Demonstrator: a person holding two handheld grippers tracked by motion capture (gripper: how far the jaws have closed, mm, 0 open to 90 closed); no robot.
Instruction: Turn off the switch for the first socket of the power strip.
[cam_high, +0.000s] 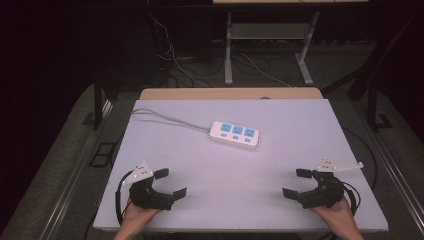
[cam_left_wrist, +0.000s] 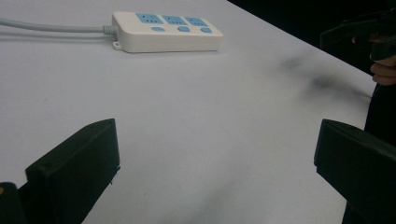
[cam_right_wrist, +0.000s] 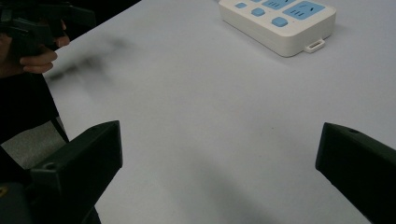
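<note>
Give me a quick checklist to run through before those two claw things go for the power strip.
1. Left gripper jaws apart, holding nothing: ok.
2. Right gripper jaws apart, holding nothing: ok.
3. Power strip lies flat, sockets up, nothing on it: ok.
4. Table between grippers and strip is bare: ok.
5. Cord trails off the far left, away from both grippers: ok.
6. Whether the cord is plugged in: cannot tell.

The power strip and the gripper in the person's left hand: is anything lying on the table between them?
No. In the high view, bare white tabletop separates the left gripper from the power strip; its grey cord runs off to the far left.
</note>
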